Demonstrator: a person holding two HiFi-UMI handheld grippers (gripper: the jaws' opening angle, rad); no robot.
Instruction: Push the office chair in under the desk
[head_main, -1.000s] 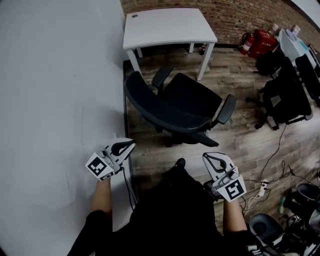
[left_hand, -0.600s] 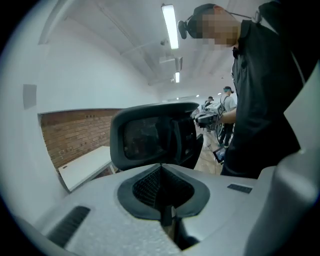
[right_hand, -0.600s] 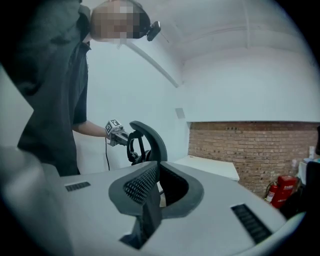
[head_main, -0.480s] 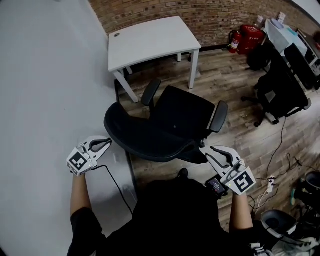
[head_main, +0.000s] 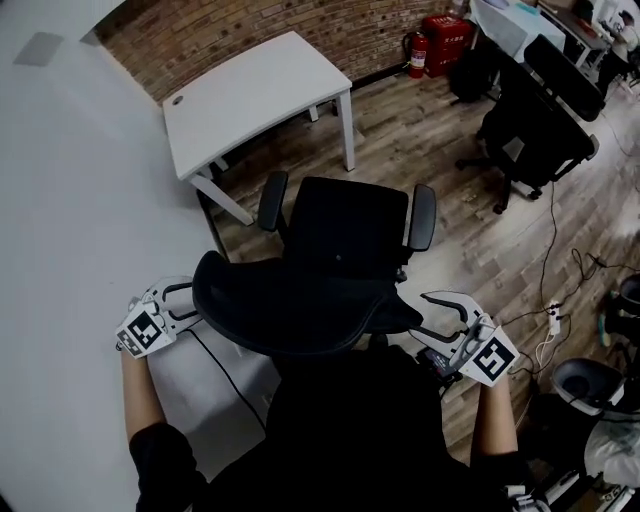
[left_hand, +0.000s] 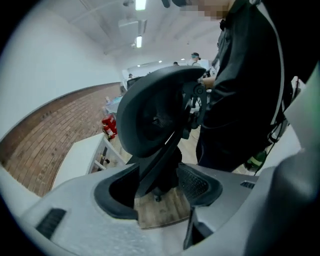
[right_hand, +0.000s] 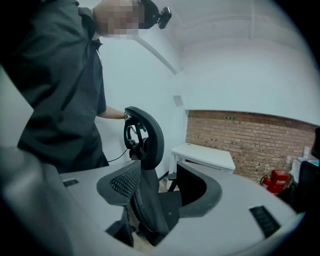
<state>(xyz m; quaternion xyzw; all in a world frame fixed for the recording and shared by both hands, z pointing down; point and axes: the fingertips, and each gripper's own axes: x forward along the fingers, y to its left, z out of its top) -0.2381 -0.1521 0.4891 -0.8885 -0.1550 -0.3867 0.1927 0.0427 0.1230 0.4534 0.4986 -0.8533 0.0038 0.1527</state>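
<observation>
The left tool (head_main: 188, 302) and the right tool (head_main: 424, 316) have just opened wide, each around the back of the chair (head_main: 300, 305)

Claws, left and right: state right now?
Left claw: open, jaws just been opening, chair backrest between them, not clamped.
Right claw: open, jaws just been opening, chair backrest between them, not clamped.

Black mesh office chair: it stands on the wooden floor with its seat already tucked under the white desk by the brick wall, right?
No. The black mesh office chair stands on the wooden floor, but its seat is not yet under the white desk by the brick wall: it sits short of the desk, with bare floor between them, as the head view shows.
</observation>
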